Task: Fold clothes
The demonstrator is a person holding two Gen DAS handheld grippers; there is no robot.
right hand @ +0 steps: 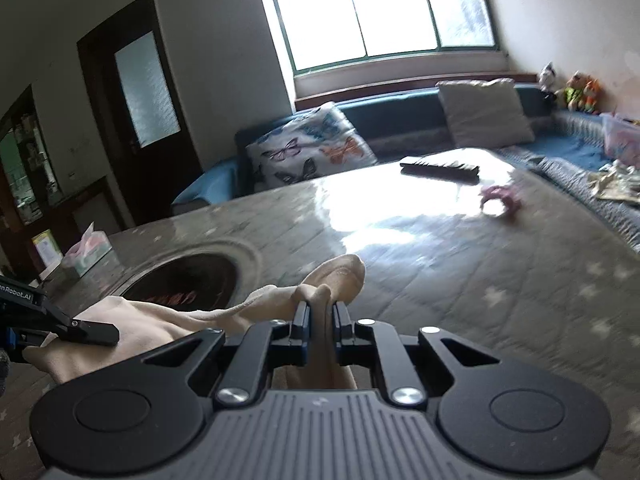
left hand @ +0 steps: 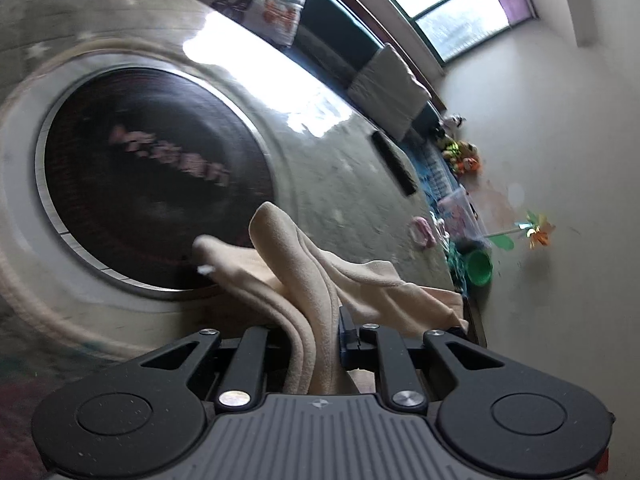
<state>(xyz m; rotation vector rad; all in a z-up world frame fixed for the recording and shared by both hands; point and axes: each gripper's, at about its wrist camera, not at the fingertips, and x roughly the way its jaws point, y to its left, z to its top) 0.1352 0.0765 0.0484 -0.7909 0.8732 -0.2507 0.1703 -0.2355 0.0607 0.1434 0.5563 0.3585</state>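
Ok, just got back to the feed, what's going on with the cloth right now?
Both handheld grippers are clamped on the same beige garment. The right gripper pinches a bunched fold of it between nearly closed jaws, while the left gripper grips another thick fold. The cloth is lifted and crumpled, not yet folded flat, over the grey table, near its dark round inset.

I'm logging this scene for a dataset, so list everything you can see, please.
cloth: one, beige, over the table, held at two spots
table: one, grey starred cover
round inset: one, dark, in the tabletop
remote: one, black, far tabletop
pink item: one, on table, blurred
butterfly cushion: one, white, on blue bench
plain cushion: one, pale
plush toys: several, corner
tissue box: one
left gripper: shut on cloth
right gripper: shut on cloth
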